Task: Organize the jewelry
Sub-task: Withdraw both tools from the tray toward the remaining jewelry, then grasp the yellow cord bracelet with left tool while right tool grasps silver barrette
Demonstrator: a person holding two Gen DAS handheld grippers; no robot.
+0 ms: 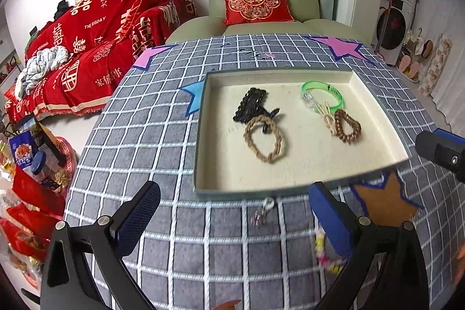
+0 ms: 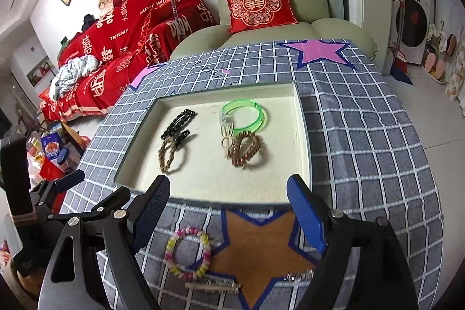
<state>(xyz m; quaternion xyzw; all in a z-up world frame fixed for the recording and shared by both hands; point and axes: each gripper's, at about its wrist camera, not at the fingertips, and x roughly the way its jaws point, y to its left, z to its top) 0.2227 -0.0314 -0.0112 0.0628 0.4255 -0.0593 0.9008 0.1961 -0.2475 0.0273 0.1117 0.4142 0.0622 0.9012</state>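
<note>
Left gripper [image 1: 232, 218] is being held with fingers spread, a small silvery trinket [image 1: 262, 211] lying between them | pastel bead bracelet [image 2: 188, 253] is being seen just inside the left finger of the spread, empty right gripper [image 2: 232, 215] | tray [image 2: 302, 135] ahead, holding tan braided loop [image 2: 170, 156], green bangle [image 2: 247, 115], brown coil [image 2: 247, 150] | hair clip [image 2: 213, 286] lying nearer the camera.

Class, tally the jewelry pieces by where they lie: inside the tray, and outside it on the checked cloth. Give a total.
Inside the tray: 5 (black clip, tan braided loop, green bangle, cream rabbit clip, brown coil tie)
On the checked cloth: 3 (pastel coil bracelet, bar clip, small silvery piece)
Total: 8
</note>
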